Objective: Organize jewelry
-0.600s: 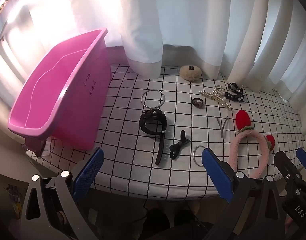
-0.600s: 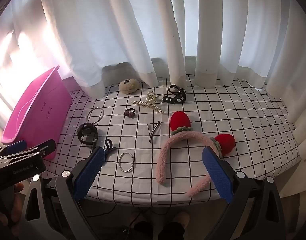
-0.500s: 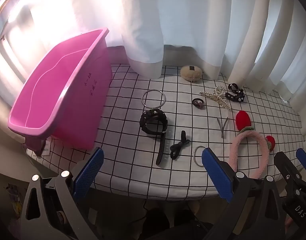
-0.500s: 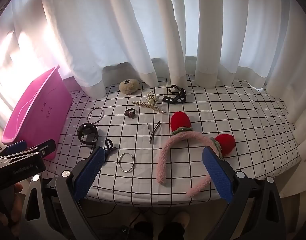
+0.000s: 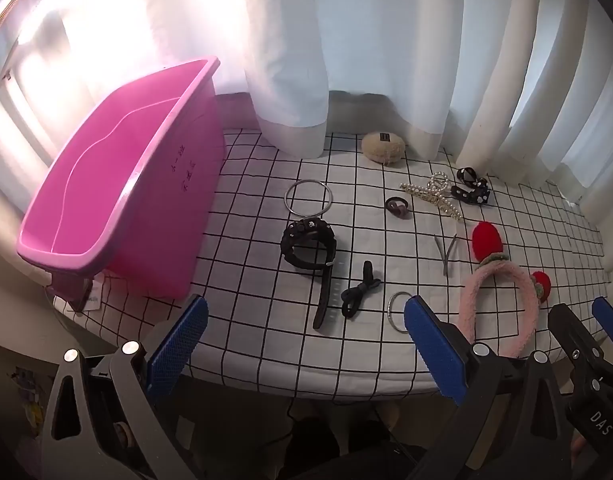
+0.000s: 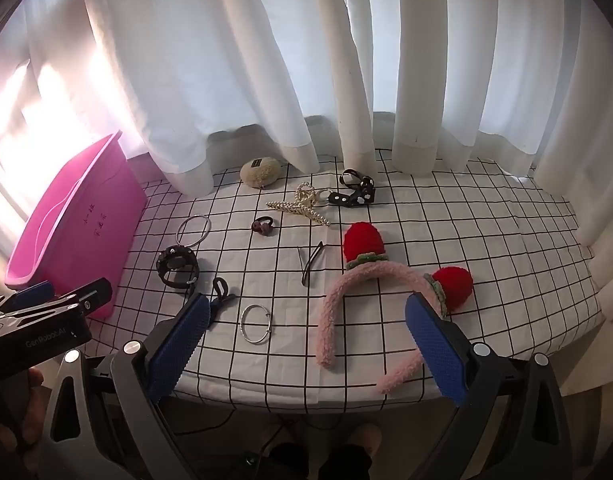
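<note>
Grid-cloth table (image 5: 242,344), pink bin (image 5: 118,196), watch (image 5: 308,244), 2 bangles, plush headband (image 5: 502,304), pearl clip (image 5: 432,196)

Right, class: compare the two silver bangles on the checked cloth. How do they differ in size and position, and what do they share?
The far bangle looks larger; the near bangle looks smaller, though the fisheye distorts. The far bangle lies just beyond the black watch, towards the pink tub; the near bangle lies by the cloth's front edge, beside the black hair tie. Both are thin silver rings lying flat.

"GenRobot.AI" is printed in pale letters on the black left gripper (image 6: 38,308); "DAS" on the black right gripper (image 5: 586,336).
</note>
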Motion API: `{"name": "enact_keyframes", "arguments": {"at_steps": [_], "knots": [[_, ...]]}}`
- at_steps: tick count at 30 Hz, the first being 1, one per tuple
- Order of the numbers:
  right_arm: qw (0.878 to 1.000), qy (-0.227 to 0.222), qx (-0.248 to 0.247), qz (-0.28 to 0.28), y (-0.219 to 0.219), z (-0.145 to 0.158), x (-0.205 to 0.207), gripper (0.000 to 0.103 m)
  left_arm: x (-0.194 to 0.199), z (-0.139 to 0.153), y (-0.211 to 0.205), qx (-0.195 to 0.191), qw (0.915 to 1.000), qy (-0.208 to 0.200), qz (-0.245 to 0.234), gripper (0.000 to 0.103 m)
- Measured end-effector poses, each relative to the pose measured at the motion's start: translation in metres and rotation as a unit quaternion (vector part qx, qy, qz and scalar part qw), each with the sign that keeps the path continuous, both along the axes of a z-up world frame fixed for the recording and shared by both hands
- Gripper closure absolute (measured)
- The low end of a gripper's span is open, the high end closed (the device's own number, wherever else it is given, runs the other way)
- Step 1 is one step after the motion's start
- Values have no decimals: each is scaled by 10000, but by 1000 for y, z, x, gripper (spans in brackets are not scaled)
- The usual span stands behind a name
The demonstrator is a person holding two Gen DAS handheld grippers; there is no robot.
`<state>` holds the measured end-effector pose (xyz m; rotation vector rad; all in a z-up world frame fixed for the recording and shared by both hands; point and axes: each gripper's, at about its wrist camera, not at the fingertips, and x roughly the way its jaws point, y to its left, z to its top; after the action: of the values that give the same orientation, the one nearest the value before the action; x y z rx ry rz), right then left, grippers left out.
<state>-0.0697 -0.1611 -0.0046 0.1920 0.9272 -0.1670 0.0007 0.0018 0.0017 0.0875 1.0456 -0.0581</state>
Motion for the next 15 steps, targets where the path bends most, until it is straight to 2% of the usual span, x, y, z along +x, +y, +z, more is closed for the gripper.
{"name": "enact_keyframes", "arguments": {"at_steps": [15], "knots": [[10000, -34, 7, -2, 2, 1, -3, 9, 0, 3, 2, -17, 10000, -19, 5, 6]]}}
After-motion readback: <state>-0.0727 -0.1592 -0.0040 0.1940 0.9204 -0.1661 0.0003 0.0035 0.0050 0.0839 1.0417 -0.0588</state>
